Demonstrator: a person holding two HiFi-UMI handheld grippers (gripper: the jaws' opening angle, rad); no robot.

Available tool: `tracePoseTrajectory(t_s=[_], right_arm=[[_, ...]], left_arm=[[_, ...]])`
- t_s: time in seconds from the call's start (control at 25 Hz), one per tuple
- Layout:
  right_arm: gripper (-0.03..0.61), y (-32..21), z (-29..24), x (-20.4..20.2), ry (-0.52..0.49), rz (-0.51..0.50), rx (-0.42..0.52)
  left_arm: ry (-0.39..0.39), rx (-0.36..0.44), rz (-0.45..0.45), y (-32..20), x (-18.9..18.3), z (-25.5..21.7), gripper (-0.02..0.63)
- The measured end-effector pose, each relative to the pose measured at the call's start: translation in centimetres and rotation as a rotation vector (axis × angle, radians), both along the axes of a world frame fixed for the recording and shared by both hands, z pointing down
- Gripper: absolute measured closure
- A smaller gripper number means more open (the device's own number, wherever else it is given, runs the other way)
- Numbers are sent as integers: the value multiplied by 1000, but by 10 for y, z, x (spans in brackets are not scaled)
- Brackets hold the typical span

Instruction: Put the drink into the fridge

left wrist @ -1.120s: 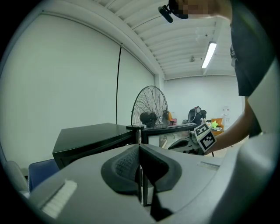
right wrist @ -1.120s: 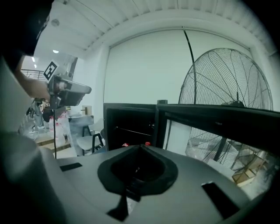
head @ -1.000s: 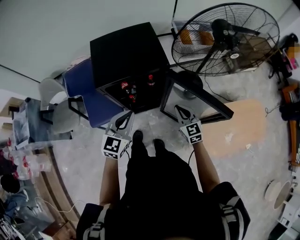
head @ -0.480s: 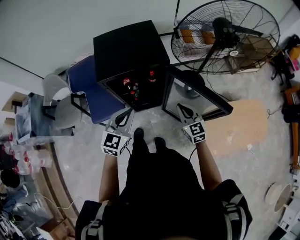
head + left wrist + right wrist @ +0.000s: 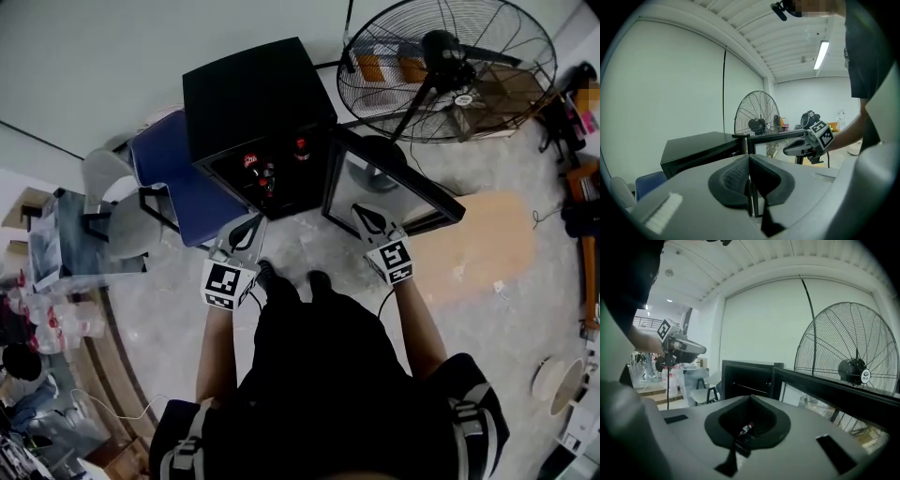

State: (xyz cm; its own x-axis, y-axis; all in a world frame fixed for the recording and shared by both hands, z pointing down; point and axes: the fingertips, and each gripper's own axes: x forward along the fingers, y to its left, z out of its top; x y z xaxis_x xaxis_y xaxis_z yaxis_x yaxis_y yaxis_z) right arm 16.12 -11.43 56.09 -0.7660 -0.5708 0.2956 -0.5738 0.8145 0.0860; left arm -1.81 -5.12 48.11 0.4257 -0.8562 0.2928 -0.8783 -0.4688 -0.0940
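We hold left tool [image 5: 246, 234] & right tool [image 5: 367, 221] both pressed together, empty, near the black mini fridge [image 5: 253, 89], door [image 5: 384, 183] open rightward, w/ drink bottles [image 5: 265, 174] inside.

The fridge [image 5: 258, 94] stands on the floor [image 5: 309, 246] straight ahead of me, close to the wall [image 5: 112, 56] behind it. Its door [image 5: 394, 192] hangs open to the right, and drinks [image 5: 251, 161] stand inside. A chair [image 5: 169, 173] sits just left of the fridge, with a second chair [image 5: 101, 178] further left. The fan [image 5: 448, 70] stands behind the door, right of the fridge. A board [image 5: 483, 248] lies on the floor right of the door. My left gripper [image 5: 251, 225] is before the fridge's opening, near its lower left corner. My right gripper [image 5: 364, 216] is just before the door's inner face. My feet [image 5: 267, 274] are between the two, nearer me.
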Motion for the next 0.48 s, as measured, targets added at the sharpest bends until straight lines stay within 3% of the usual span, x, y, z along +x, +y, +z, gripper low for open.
tracePoseTrajectory(t_s=[0.48], right_arm=[[577,-10,0,-13,6,15,5]], left_arm=[[-3,-7,32,-15,-14,4,612]])
